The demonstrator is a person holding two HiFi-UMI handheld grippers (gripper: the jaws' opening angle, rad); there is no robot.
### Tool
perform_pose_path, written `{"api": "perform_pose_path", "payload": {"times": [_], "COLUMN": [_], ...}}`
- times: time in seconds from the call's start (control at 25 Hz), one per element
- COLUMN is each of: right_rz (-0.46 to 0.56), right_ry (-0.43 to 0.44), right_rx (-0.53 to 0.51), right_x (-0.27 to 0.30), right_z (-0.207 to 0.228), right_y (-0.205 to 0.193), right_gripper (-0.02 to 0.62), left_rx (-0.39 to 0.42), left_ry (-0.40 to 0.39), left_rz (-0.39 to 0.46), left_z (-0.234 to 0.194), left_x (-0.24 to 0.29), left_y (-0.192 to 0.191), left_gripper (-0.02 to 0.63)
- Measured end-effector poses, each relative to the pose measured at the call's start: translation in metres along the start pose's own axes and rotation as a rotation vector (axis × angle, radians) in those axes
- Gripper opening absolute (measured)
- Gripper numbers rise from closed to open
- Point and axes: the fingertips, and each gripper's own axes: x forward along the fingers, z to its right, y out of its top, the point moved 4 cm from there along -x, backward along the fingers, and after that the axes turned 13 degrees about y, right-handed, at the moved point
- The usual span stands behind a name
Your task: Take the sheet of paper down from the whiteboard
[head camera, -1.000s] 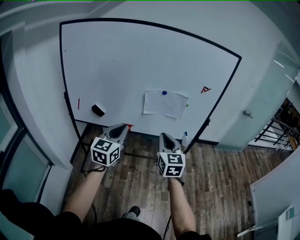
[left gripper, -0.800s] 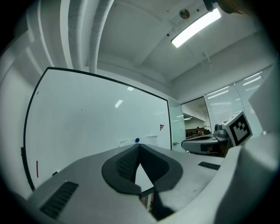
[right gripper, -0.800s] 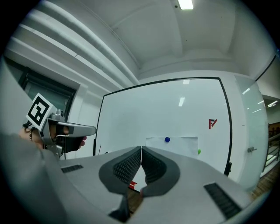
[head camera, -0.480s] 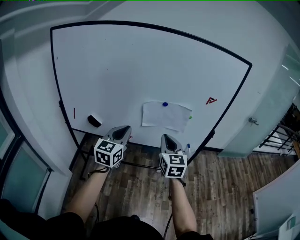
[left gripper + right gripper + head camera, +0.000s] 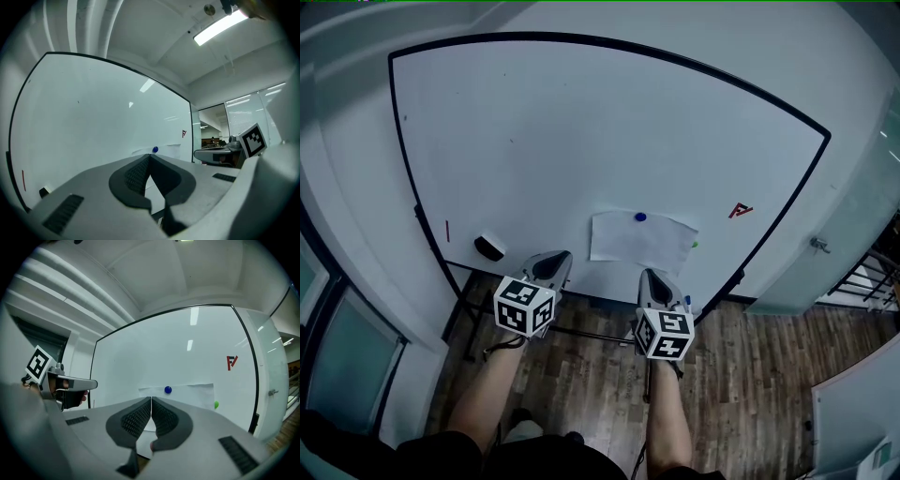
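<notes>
Notably, green magnet [image 5: 216,404]: was missed by left gripper view.
Paper [image 5: 642,241]: hung near lower edge of whiteboard [image 5: 581,141].
Left gripper [image 5: 560,254], right gripper [image 5: 649,274]: were closed, empty.

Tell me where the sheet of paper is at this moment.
In the head view, the sheet of paper hangs low on the whiteboard, right of centre, pinned by a blue magnet, with a red mark to its right.

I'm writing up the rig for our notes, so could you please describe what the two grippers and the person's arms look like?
The left gripper and right gripper are matching grey wedges tapering to a tip, with dark ribbed pads. Each carries a white cube printed with black square markers. The arms are bare below dark short sleeves.
</notes>
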Motion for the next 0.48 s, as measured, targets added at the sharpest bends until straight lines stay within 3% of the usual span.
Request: {"api": "perform_pose_path", "payload": {"times": [0.28, 0.48], "right_rz": [-0.01, -0.02], "right_ry": [-0.013, -0.023], "right_rx": [0.017, 0.026], "right_x": [0.041, 0.076], "right_z": [0.006, 0.007], "right_y": [-0.017, -0.019], "right_gripper": [0.025, 0.025], "left_rx": [0.026, 0.0], "left_ry": [-0.033, -0.065], "left_rz": [-0.037, -0.052], "left_z": [-0.017, -0.04], "left_x": [0.041, 0.08], "left_y": [-0.005, -0.01], "left_gripper": [0.021, 0.021]}}
